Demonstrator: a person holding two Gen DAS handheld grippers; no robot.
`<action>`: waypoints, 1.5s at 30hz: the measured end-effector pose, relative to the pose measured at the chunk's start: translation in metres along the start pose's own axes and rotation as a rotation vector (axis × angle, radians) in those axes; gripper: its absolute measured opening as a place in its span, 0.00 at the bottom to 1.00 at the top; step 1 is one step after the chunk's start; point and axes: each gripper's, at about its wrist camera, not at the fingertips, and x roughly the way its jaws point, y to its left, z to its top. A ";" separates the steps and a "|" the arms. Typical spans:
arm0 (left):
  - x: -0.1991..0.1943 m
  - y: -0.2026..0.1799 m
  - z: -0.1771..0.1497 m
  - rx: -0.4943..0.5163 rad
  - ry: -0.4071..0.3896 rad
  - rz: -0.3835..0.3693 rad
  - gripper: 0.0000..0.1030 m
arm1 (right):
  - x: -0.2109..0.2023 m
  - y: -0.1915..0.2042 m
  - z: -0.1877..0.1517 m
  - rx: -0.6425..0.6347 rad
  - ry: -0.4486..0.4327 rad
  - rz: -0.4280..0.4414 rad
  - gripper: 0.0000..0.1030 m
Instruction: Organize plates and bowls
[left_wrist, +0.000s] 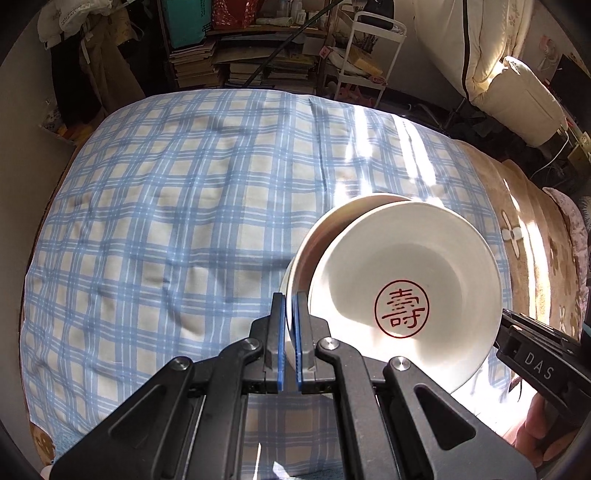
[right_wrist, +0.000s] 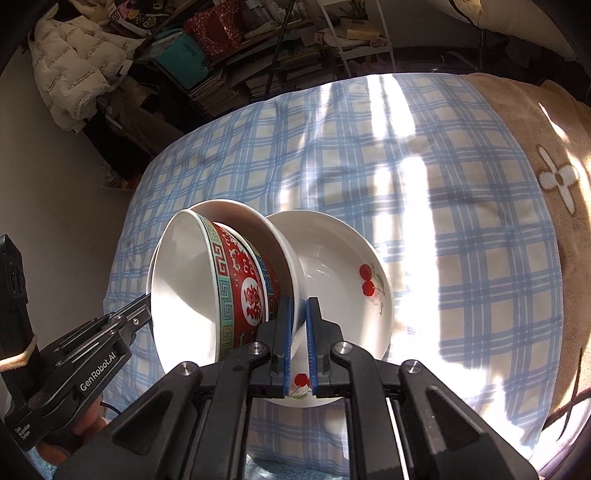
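Observation:
In the left wrist view my left gripper (left_wrist: 290, 295) is shut on the rim of a stack of white dishes, held tilted above the bed; the nearest is a white plate (left_wrist: 402, 288) with a red seal mark. My right gripper (left_wrist: 506, 325) reaches the stack from the right. In the right wrist view my right gripper (right_wrist: 298, 302) is shut on the rim of a white plate (right_wrist: 288, 266) beside a cherry-patterned plate (right_wrist: 343, 280). A red patterned bowl (right_wrist: 243, 280) is nested on edge in the stack. My left gripper (right_wrist: 146, 314) grips it from the left.
The dishes hang over a bed with a blue plaid sheet (left_wrist: 184, 206) and a tan flowered blanket (right_wrist: 546, 155) at the right. Shelves of books (left_wrist: 236, 55), a white cart (left_wrist: 365, 55) and a white jacket (right_wrist: 77, 55) stand beyond the bed.

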 end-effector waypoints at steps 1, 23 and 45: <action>0.002 -0.001 -0.001 0.000 0.005 -0.001 0.02 | 0.001 -0.002 0.000 0.005 0.003 -0.001 0.11; 0.040 -0.005 -0.008 -0.016 0.110 0.004 0.03 | 0.031 -0.022 0.001 0.069 0.097 -0.027 0.10; 0.012 -0.005 -0.022 0.060 -0.023 0.138 0.23 | -0.006 -0.005 0.004 -0.033 -0.040 -0.102 0.31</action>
